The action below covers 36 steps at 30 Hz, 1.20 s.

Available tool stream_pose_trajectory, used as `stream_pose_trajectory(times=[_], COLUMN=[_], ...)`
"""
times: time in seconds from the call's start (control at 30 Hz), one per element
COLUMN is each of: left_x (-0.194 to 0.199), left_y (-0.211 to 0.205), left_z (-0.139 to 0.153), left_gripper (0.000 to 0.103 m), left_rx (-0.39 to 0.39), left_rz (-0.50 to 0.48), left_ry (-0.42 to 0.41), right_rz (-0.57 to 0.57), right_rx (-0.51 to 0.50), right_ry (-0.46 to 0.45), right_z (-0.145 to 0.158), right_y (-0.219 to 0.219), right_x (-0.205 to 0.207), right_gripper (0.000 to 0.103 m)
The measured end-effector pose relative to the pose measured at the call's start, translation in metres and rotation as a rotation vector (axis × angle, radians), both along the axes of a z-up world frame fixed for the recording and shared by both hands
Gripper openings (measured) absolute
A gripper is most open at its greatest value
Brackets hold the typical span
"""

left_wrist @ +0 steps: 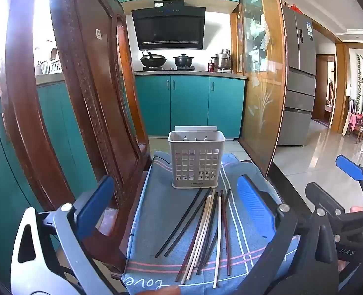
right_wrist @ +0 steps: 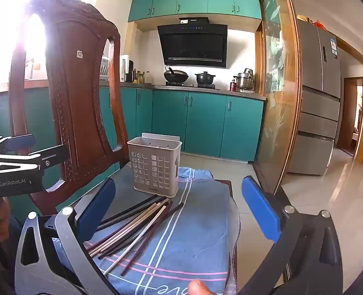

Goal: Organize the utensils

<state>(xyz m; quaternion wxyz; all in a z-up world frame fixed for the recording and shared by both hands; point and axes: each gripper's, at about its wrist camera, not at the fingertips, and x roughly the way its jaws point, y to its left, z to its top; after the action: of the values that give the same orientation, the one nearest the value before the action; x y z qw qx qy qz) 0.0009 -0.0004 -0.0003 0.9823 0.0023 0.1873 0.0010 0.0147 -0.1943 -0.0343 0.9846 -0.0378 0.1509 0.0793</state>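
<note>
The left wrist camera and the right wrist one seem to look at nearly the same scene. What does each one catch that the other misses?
Only the left wrist view shows the dish rack on the counter and the right gripper beside it. Only the right wrist view shows the bottles on the counter and the left gripper. Both show the utensil basket, empty, the chopsticks loose on the blue cloth, the wooden chair, the stove pots and the fridge. Both grippers stand open.

The left gripper's body (right_wrist: pixel 17 182), beside the wooden chair (right_wrist: pixel 78 93), reads "GenRobot.AI". The blue cloth (right_wrist: pixel 193 233) carries "Love", seen upside down at its near edge. The right gripper's body (left_wrist: pixel 348 252) shows "UAS".
</note>
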Motion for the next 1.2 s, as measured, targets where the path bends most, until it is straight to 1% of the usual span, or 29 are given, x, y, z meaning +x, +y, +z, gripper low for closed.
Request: stream_pose_trajectory(times=[0.17, 0.4, 0.53, 0.57, 0.9, 0.97, 1.2], left_x=[-0.001, -0.001, 0.001, -0.002, -0.002, -0.002, -0.002], left_y=[-0.003, -0.002, -0.005, 0.001, -0.003, 0.002, 0.003], left_z=[0.0, 0.001, 0.001, 0.001, 0.004, 0.0, 0.0], left_gripper=[0.1, 0.1, 0.1, 0.1, 0.1, 0.1, 0.1], left_rx=[0.011, 0.003, 0.008, 0.004, 0.004, 0.002, 0.003], left_rz=[-0.002, -0.002, 0.0, 0.001, 0.0, -0.003, -0.003], left_ry=[-0.003, -0.004, -0.001, -0.007, -0.009, -0.011, -0.009], right_rz=[0.002, 0.005, 0.006, 0.007, 0.004, 0.003, 0.006], right_rx=[0.002, 0.001, -0.006, -0.006, -0.014, -0.015, -0.014], right_ry=[-0.005, -0.01, -0.01, -0.012, -0.032, -0.033, -0.036], right_z=[0.002, -0.002, 0.002, 0.002, 0.002, 0.002, 0.003], right_y=[0.002, -0.004, 0.0, 0.001, 0.001, 0.003, 0.003], right_x=[-0.001, -0.002, -0.003, -0.003, -0.009, -0.01, -0.012], right_gripper=[0.1, 0.1, 0.1, 0.1, 0.1, 0.1, 0.1])
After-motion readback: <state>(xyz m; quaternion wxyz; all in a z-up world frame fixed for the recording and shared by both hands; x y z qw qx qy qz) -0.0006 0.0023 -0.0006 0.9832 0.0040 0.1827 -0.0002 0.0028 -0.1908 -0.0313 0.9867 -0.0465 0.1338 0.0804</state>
